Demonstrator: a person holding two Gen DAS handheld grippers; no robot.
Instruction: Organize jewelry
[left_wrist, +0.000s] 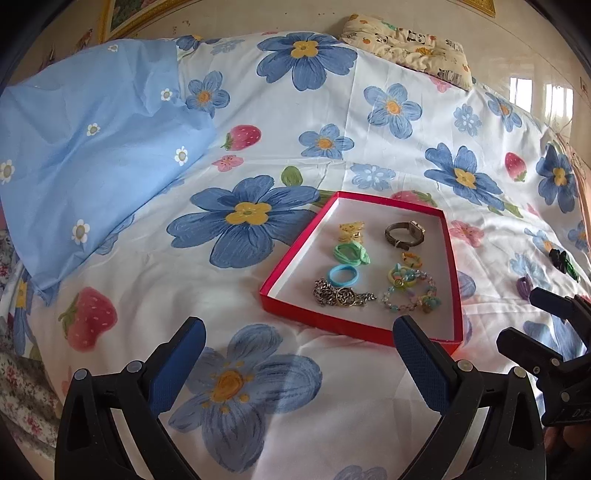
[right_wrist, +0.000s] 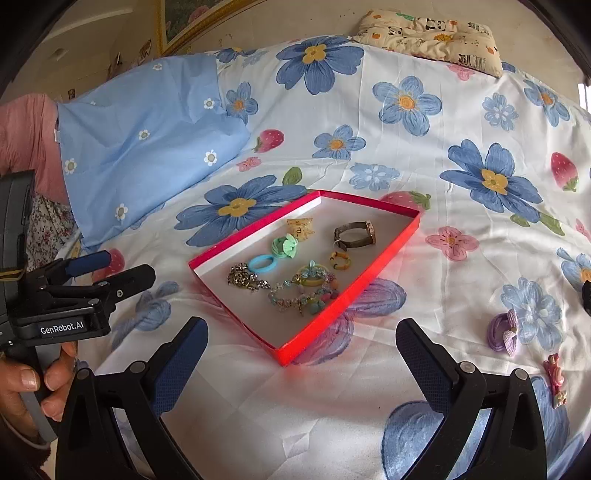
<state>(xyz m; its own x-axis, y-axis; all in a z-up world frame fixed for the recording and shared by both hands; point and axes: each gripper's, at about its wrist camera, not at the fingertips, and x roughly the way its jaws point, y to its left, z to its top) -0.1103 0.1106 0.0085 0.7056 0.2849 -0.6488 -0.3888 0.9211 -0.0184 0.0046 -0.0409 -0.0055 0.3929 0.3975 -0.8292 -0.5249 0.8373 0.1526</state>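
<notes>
In the left wrist view, the left gripper (left_wrist: 299, 343) hangs over the flowered bedsheet (left_wrist: 332, 122) with its jaws spread wide and nothing between them. Just beyond its right finger lies the red tray (left_wrist: 354, 325), holding a watch (left_wrist: 404, 233), a yellow clip (left_wrist: 351, 230), a green hair tie (left_wrist: 351, 253), a blue ring (left_wrist: 343, 276), a silver chain (left_wrist: 341, 295) and a beaded bracelet (left_wrist: 412, 291). A dark green clip (left_wrist: 561, 260) lies on the sheet to the right, outside the tray. The right gripper (left_wrist: 532, 317) shows at the right edge, also parted.

In the right wrist view, the right gripper (right_wrist: 301, 343) is wide and empty, near the tray's closest corner. A purple hair tie (right_wrist: 504, 330) and a pink clip (right_wrist: 554, 373) lie on the sheet at the right. At the left, the other tool reads "GenRobot.AI" (right_wrist: 62, 327).
</notes>
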